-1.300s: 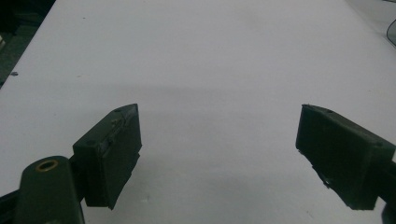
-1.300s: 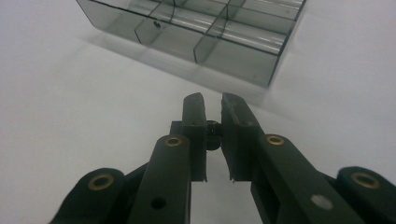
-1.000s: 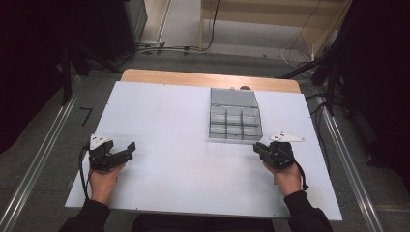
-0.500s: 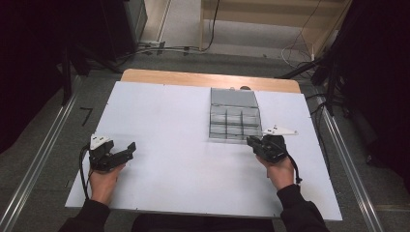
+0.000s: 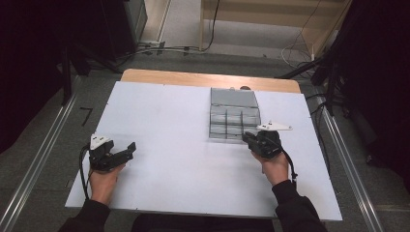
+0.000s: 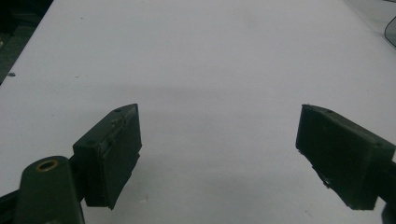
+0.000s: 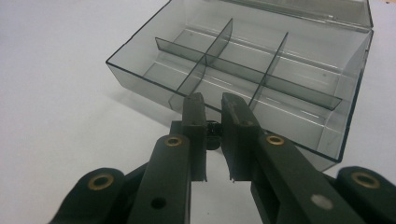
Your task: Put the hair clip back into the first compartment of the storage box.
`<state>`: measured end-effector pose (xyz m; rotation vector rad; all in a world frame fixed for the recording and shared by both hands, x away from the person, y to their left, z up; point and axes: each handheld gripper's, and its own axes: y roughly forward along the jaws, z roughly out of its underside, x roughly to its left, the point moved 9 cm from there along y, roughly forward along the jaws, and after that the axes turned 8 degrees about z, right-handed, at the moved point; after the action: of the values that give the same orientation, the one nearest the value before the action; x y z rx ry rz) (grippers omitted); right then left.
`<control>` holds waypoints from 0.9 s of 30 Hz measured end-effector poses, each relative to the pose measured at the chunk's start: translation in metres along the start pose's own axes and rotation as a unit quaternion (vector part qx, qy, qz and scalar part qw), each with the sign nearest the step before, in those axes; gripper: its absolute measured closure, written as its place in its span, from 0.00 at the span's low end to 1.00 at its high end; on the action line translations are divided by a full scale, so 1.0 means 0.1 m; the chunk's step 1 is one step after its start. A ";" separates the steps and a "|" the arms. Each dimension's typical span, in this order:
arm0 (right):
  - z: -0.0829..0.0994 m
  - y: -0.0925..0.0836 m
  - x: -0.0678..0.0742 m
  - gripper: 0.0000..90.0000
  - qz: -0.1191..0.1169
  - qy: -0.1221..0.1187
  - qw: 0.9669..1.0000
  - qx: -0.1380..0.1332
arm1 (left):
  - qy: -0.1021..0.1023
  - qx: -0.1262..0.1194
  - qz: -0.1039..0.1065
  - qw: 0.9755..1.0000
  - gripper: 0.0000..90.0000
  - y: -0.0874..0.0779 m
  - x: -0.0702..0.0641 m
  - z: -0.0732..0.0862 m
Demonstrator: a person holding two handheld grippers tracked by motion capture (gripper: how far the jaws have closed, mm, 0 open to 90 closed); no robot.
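My left gripper [image 5: 126, 149] rested low on the white table [image 5: 164, 125], near its edge on my side, with my left hand [image 5: 104, 176] behind it. Its jaws stood wide apart and held nothing; between them, in the left gripper view, lay bare tabletop. One pad [image 6: 114, 151] showed at the lower left of that view, the other at the lower right. Far past the right jaw, at the top right corner of the left gripper view, a sliver of a clear edge showed; what it was I could not tell.

My right gripper [image 5: 252, 141] sat well apart from the left, across the table, with my right hand [image 5: 274, 166] behind it and its cable trailing back along my sleeve. Its jaws were drawn close together, with a narrow slit between them and nothing gripped. The box [image 5: 234, 115], a clear smoky plastic case, stood just ahead of those jaws. In the right gripper view the box [image 7: 261, 74] rose right beyond my fingertips [image 7: 195, 108], its near wall just past them; whether they touched it I could not tell. Dividers split the box into compartments, and all those I could see were empty. Its lid lay open on the far side, away from my jaws.
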<state>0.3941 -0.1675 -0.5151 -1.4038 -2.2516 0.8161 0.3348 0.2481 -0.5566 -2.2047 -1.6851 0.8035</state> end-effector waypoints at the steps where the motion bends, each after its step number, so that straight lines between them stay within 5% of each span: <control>1: -0.01 0.01 0.00 0.86 -0.001 -0.001 1.000 -0.001 | 0.000 0.000 0.000 1.000 0.17 0.00 0.00 0.00; 27: -0.26 0.29 0.21 0.86 -0.002 -0.007 1.000 0.002 | 0.002 -0.001 0.003 1.000 0.17 0.00 -0.01 -0.01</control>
<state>0.4201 -0.1312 -0.5136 -1.3971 -2.2610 0.8304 0.3348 0.2475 -0.5557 -2.2115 -1.6782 0.7990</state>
